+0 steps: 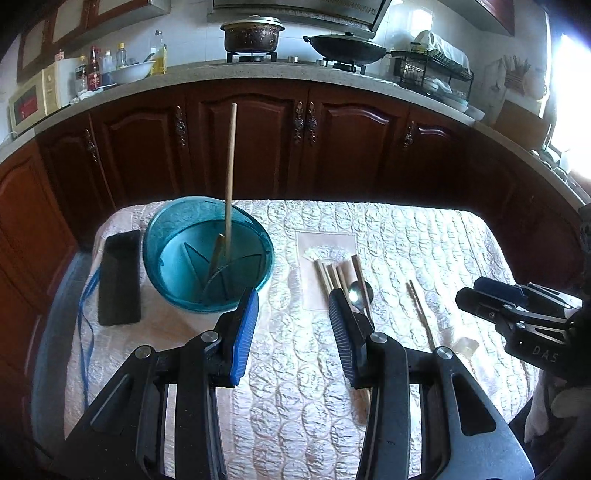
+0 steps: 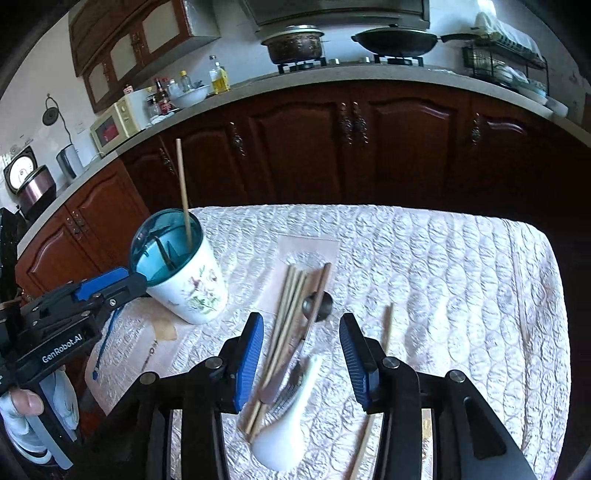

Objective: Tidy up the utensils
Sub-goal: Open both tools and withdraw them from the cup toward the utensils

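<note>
Chopsticks (image 2: 291, 314) lie mid-table (image 2: 461, 280), well inside edges.

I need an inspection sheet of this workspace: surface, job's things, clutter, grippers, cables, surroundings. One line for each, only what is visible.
Surface: table under a pale quilted cloth.
Job's things: utensil holder with a teal divided inside, one chopstick standing in it; loose chopsticks, a metal spoon, a white ceramic spoon and a fork lie on the cloth.
Clutter: black box beside the holder.
Grippers: left gripper open, empty; right gripper open, empty, over the pile.
Cables: blue cord at the table's left edge.
Surroundings: brown cabinets, pot and wok on the stove, dish rack.
</note>
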A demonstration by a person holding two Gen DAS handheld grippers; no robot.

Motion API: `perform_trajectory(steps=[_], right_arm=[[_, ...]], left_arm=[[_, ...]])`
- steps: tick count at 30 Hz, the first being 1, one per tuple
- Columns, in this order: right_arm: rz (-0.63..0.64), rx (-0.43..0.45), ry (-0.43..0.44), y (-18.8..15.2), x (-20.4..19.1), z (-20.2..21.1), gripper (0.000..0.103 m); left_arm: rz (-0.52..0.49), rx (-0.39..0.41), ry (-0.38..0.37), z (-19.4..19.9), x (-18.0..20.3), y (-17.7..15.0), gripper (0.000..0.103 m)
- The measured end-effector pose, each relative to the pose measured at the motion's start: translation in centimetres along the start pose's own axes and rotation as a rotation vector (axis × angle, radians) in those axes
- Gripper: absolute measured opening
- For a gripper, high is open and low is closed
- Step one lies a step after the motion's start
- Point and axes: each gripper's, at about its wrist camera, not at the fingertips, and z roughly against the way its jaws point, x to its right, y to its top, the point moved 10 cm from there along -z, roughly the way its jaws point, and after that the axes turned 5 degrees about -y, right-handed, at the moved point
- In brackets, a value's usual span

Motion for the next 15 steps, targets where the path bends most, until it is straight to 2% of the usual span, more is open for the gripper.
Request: perform_trajectory(steps=[15], right_arm=[[-0.048, -0.088, -0.035, -2.6, 3.1, -2.5, 0.043]], left_arm=[[0.023, -0.079, -0.018, -2.9, 0.1, -2.1, 0.039]])
